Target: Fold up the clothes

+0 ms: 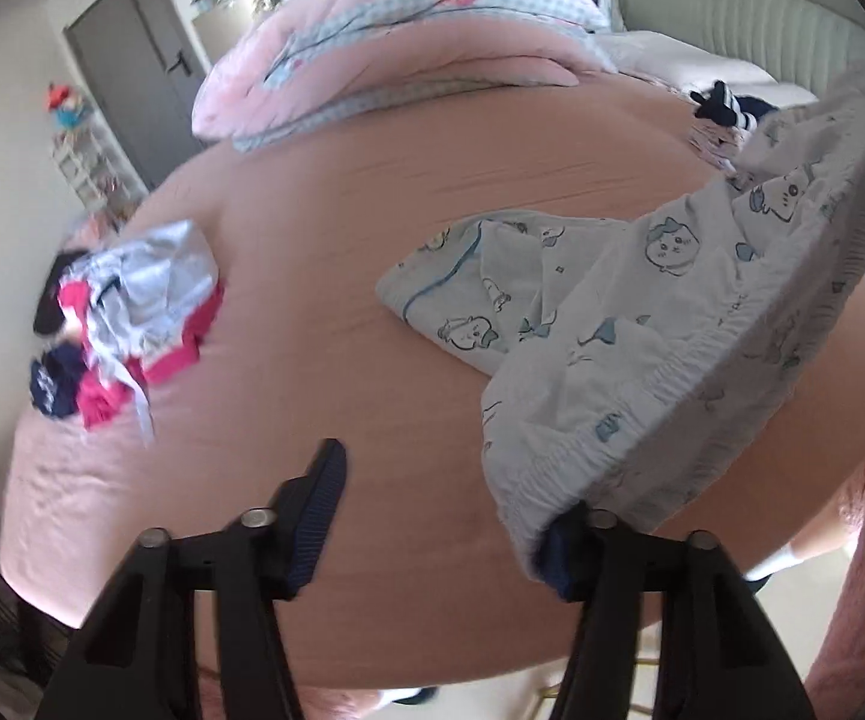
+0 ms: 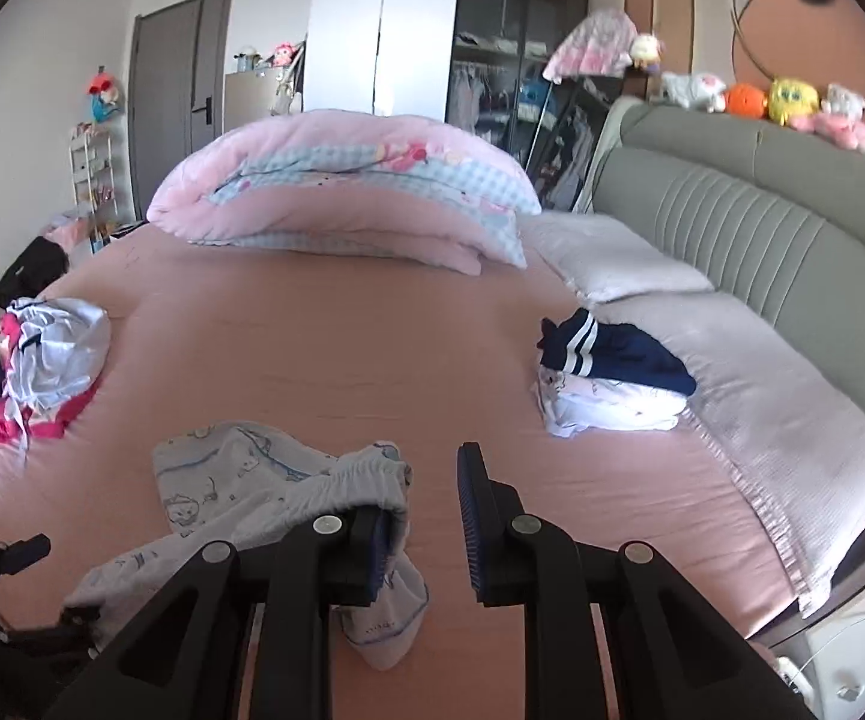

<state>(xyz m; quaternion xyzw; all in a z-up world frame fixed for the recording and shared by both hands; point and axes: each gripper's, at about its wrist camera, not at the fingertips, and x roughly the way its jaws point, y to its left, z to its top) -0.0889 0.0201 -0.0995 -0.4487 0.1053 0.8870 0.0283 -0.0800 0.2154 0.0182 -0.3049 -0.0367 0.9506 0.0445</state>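
Observation:
A pale blue garment printed with cartoon animals [image 1: 642,312] lies partly on the pink bed sheet [image 1: 372,228], its elastic waistband lifted. My left gripper [image 1: 444,498] is open, and the waistband drapes over its right finger and hides the tip. The band stretches from there up to the right edge of the left wrist view. In the right wrist view the same garment [image 2: 240,474] hangs over the left finger of my right gripper [image 2: 426,486], which is also open. A fold of cloth dangles between its fingers, and the right finger is bare.
A loose heap of white, pink and navy clothes [image 2: 48,354] lies at the bed's left. A folded stack topped by a navy striped piece [image 2: 606,372] sits beside the pillows [image 2: 618,264]. A rolled pink duvet [image 2: 342,192] lies at the far end, and a green headboard [image 2: 762,240] runs along the right.

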